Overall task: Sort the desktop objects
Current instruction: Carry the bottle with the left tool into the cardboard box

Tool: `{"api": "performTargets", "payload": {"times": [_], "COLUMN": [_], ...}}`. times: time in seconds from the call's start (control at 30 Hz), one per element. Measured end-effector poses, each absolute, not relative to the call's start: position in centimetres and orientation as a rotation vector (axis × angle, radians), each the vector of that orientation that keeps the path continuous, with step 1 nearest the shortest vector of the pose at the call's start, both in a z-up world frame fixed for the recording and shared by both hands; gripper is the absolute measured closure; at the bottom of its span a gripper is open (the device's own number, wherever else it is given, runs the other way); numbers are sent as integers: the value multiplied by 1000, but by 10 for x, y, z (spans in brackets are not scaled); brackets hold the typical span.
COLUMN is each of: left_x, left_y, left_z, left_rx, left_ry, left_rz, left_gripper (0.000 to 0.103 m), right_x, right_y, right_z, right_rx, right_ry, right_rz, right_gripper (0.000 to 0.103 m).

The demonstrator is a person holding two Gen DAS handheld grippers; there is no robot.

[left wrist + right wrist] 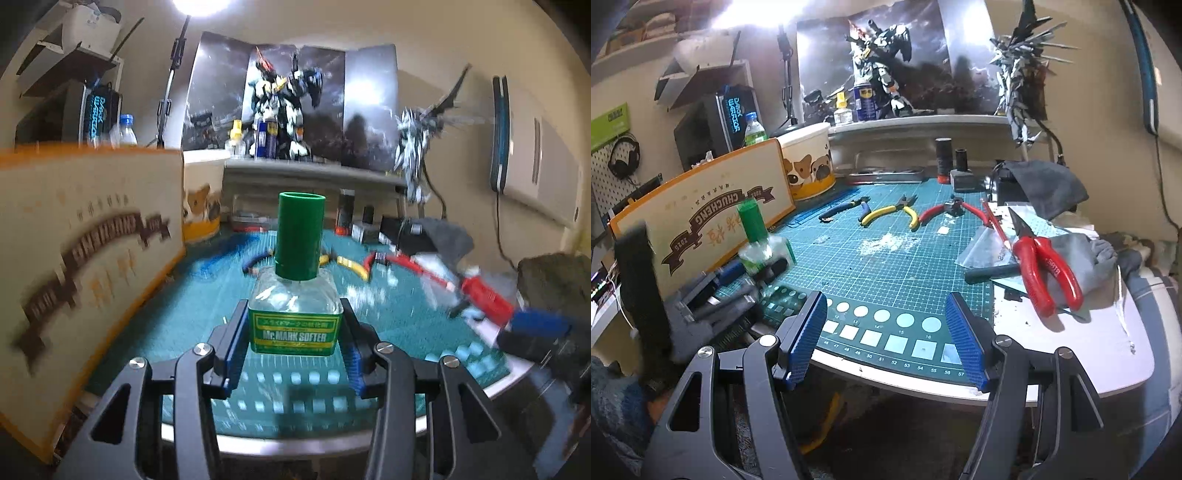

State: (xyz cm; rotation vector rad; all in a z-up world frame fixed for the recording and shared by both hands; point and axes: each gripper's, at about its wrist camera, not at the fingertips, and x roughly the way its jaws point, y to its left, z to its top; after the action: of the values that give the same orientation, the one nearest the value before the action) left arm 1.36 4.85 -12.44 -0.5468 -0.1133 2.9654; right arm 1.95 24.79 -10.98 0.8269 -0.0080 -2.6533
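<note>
My left gripper [295, 332] is shut on a small glass bottle with a tall green cap, labelled Mr. Mark Softer [295, 314]. It holds the bottle upright above the near left part of the green cutting mat [177, 325]. The same bottle [759, 240] and left gripper [764, 269] show blurred at the left of the right wrist view. My right gripper [886, 332] is open and empty, above the front edge of the mat [886, 266]. On the mat lie blue-handled cutters [842, 208], yellow-handled nippers [890, 214] and red-handled nippers [945, 210].
A cardboard box with an orange rim [701, 221] stands along the mat's left side, with a dog-print tub [809, 170] behind it. Large red pliers [1045, 269], a grey cloth [1049, 188] and a red pencil [995, 225] lie at the right. Dark bottles [943, 155] stand at the back.
</note>
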Motion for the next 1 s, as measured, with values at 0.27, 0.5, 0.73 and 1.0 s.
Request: {"api": "performTargets", "payload": {"times": [0.27, 0.5, 0.73, 1.0], "left_x": [30, 30, -30, -113], "left_y": [2, -95, -180, -229], "left_z": [-18, 68, 87, 22], "left_rx": [-442, -405, -622, -1150], "left_ry": [-114, -107, 57, -116], "left_rz": [2955, 3028, 3115, 2987], "left_gripper": [58, 58, 58, 58], "right_x": [18, 15, 13, 9], "right_y": [244, 240, 233, 221], "right_z": [-110, -109, -104, -93], "right_rx": [807, 772, 714, 668], "right_ry": [-14, -34, -53, -30], "right_rz": [-2636, -2612, -2589, -2572], "right_gripper": [40, 40, 40, 40]}}
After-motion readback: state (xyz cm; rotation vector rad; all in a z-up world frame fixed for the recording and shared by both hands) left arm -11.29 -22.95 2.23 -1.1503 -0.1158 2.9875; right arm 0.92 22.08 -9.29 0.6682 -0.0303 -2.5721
